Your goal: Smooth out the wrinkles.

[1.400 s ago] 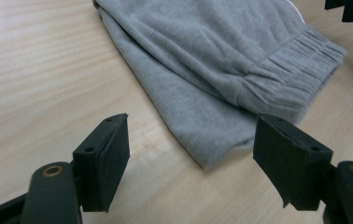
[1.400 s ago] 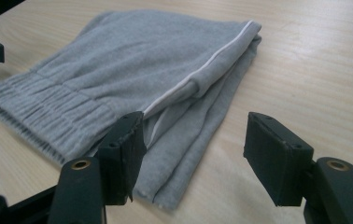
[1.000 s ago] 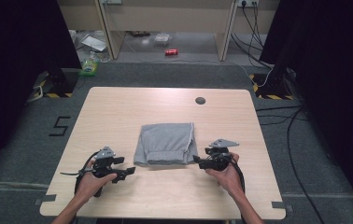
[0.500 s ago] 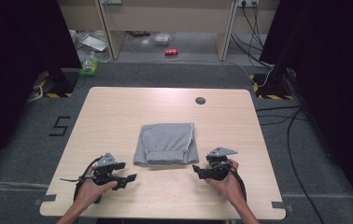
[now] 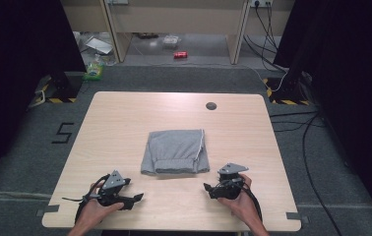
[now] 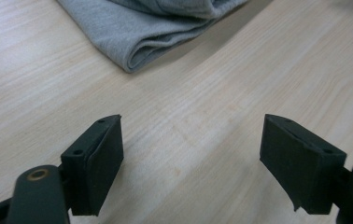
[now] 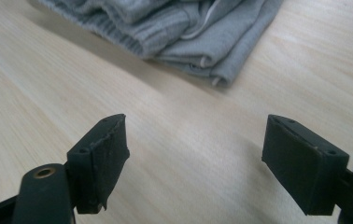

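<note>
So both grippers are sitting low over the near edge of the table, one in each hand. The left gripper (image 5: 136,198) has its jaws spread wide with nothing between them, just bare wood, and they've just been opening further. Same deal with the right gripper (image 5: 207,188): jaws wide apart, nothing in them, also just been opening. The two point inward at each other.

Between them and a bit farther out lies the folded grey garment (image 5: 175,152), flat on the table, apart from both. In the left gripper view its folded corner (image 6: 132,32) is up ahead of the jaws; in the right gripper view the ribbed cuff end (image 7: 174,32) is ahead too.

The table (image 5: 125,118) is pale wood with a small dark round cap (image 5: 211,105) near the far edge. Beyond it: grey carpet floor (image 5: 174,76), a red can (image 5: 180,54), cables (image 5: 292,123) on the right, dark curtains (image 5: 21,39) on both sides.
</note>
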